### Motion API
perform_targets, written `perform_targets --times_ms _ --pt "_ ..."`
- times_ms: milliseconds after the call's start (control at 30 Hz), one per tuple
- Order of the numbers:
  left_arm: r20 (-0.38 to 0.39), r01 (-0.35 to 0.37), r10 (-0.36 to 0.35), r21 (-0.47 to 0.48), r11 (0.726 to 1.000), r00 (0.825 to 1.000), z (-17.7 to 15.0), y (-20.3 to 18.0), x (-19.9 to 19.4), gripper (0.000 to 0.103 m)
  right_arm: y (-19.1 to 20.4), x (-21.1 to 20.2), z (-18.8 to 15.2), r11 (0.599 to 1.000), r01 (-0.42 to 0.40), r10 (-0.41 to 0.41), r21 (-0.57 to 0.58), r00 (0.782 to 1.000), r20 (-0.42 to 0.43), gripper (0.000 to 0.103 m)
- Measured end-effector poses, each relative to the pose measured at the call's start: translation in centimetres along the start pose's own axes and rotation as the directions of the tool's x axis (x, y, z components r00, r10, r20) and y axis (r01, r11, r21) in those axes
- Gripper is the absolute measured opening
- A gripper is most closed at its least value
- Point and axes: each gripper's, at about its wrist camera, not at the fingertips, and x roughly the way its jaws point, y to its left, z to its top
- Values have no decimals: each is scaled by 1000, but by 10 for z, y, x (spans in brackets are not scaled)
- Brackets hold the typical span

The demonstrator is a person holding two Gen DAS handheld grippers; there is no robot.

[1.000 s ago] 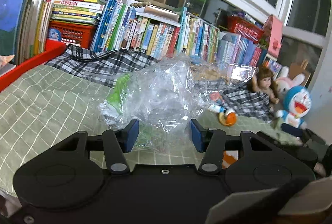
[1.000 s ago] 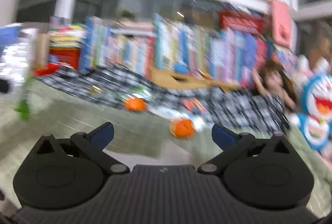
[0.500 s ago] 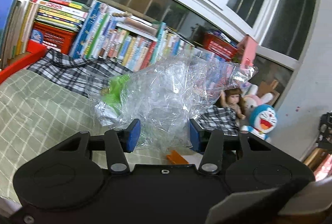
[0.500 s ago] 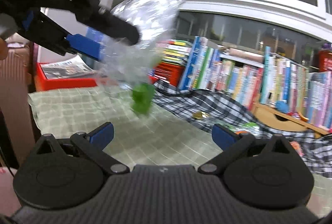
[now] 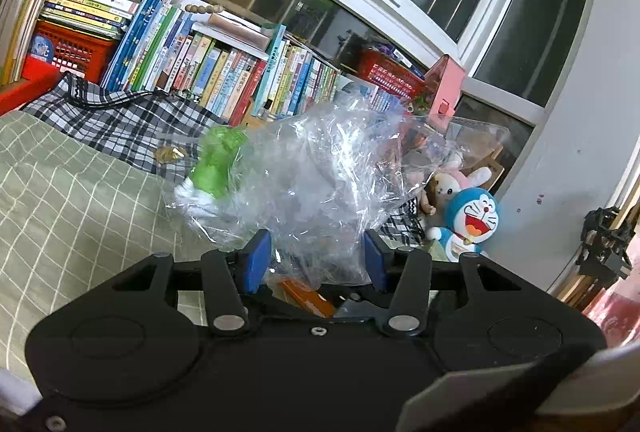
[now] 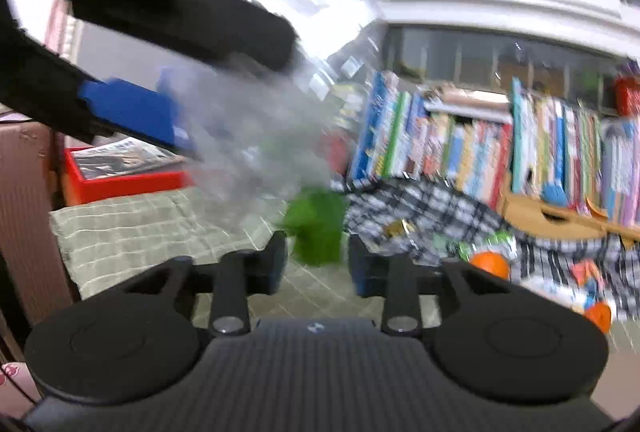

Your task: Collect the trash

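My left gripper (image 5: 316, 262) is shut on the neck of a crumpled clear plastic bag (image 5: 320, 167), held up above the green checked bedspread (image 5: 60, 199). A green piece of trash (image 5: 218, 167) lies inside the bag at its far left end. In the blurred right wrist view that bag (image 6: 256, 135) hangs from the left gripper's blue pad (image 6: 128, 111) at the upper left. My right gripper (image 6: 318, 268) is closing, its jaws narrow, with the bag's green end (image 6: 316, 232) just past the fingertips; I see no pad pressing on it. Orange scraps (image 6: 490, 264) lie on the bed.
A plaid blanket (image 5: 120, 123) lies along the back of the bed, with a gold wrapper (image 5: 170, 153) on it. Rows of books (image 5: 224, 71) and red baskets (image 5: 76, 47) line the windowsill. Plush toys (image 5: 470, 220) sit at the right. A red tray (image 6: 120, 175) stands at the bed's left end.
The left gripper rose with the bag and turned toward the right. The right gripper swung left to face the bag, and its jaws went from wide open to narrow.
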Motion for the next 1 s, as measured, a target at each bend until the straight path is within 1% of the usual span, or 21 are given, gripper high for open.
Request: perform_targets --times_ms 67,100,133,167,300,433,500,533,667,767,833,933,1000 --pt "0 -15 15 17 1000 1000 -2 -2 -1 47 -5 -3 -1 1000 1 -1 25 1000 14 37" --pt "-2 -16 16 20 1000 1000 -3 -2 -2 47 -4 -6 -2 1000 9 -9 7 1000 28 36" --pt "-5 -12 12 14 1000 1000 -3 -1 -2 47 -3 -7 -2 1000 19 -18 -15 999 37 32" --pt "-7 -10 10 6 1000 1000 -3 0 -2 47 -2 -9 -1 999 27 -25 -36 999 44 32" --pt "-2 -11 11 -22 1000 1000 -3 4 -4 47 -1 -14 1 998 12 -9 -62 999 51 28" --pt "6 -4 4 -31 1000 1000 -2 6 -9 47 1 -17 1 996 62 -57 -67 996 62 24" --pt "19 -7 8 -32 999 1000 0 6 -13 46 -2 -16 0 994 100 -97 -52 994 49 23" --pt "30 -8 9 -32 999 1000 1 6 -16 41 -6 -14 -1 992 126 -125 -32 992 33 23" --pt "69 -14 17 -49 999 997 6 8 -28 39 -33 -10 -6 980 182 -180 86 983 -30 22" --pt "75 -41 46 -67 997 996 6 13 -29 34 -41 -14 -8 972 216 -214 93 976 -36 22" --pt "78 -74 80 -76 994 994 6 16 -28 31 -46 -16 -9 968 234 -230 93 972 -43 22" --pt "82 -80 90 -115 990 993 5 26 -27 30 -56 -19 -11 959 259 -254 116 966 -56 22" --pt "84 -103 113 -119 988 990 3 31 -26 30 -60 -22 -13 955 269 -264 121 963 -61 22"
